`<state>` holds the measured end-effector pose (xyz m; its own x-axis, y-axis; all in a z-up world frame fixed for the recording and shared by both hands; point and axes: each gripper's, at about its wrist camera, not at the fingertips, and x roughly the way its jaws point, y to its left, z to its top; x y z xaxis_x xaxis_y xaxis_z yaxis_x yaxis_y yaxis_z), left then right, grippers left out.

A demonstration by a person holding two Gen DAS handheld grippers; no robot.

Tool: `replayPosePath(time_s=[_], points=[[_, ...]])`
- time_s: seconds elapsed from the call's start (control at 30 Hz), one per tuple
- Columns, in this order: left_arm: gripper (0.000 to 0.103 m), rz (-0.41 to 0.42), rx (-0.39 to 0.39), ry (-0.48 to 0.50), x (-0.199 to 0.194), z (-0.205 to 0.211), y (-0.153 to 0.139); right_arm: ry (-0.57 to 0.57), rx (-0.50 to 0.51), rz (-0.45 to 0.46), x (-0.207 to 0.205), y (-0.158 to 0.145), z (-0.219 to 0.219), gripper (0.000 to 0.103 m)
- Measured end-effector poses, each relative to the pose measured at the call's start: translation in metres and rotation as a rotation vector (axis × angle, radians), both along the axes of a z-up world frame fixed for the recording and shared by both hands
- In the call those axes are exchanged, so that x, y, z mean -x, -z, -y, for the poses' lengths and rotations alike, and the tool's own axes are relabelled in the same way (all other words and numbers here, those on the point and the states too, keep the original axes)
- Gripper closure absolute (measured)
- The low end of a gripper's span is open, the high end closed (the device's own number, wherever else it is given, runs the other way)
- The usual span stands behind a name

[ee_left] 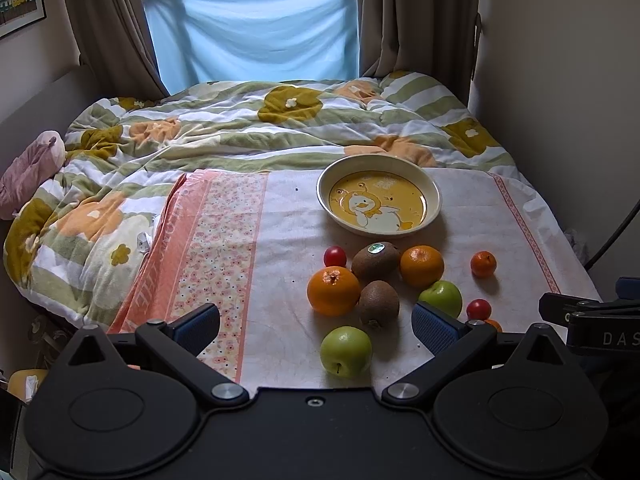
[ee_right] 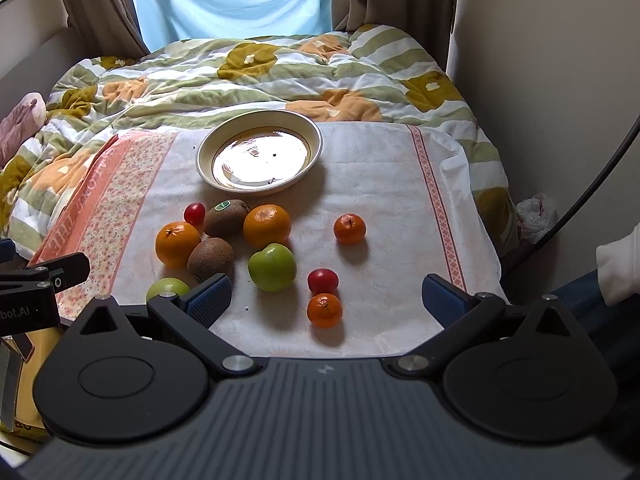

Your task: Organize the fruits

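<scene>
Left gripper (ee_left: pixel 316 326) spread wide over the cloth (ee_left: pixel 280 280), holding nothing, with a green apple (ee_left: pixel 346 351) lying between its fingers and an orange (ee_left: pixel 333 290) and kiwi (ee_left: pixel 379 303) touching just ahead. Right gripper (ee_right: pixel 326 298) likewise gaping and empty, a small tangerine (ee_right: pixel 324 310) and cherry tomato (ee_right: pixel 323 281) sitting between its fingers, another green apple (ee_right: pixel 272 267) slightly ahead-left. Farther ahead of both, empty plate (ee_right: pixel 208 148) beyond the fruit cluster.
</scene>
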<state>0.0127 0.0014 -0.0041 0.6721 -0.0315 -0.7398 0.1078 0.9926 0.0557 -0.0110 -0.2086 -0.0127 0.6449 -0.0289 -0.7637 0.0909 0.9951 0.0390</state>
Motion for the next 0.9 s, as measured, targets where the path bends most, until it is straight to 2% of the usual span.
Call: replayPosePath(time_s=[0.5, 0.9], points=[[0.0, 0.01, -0.008, 0.004, 0.002, 0.001, -0.008, -0.001, 0.001, 0.0, 0.001, 0.002, 0.0, 0.0], [0.0, 0.025, -0.011, 0.002, 0.005, 0.0, -0.014, -0.002, 0.001, 0.017, 0.006, -0.013, -0.002, 0.0]])
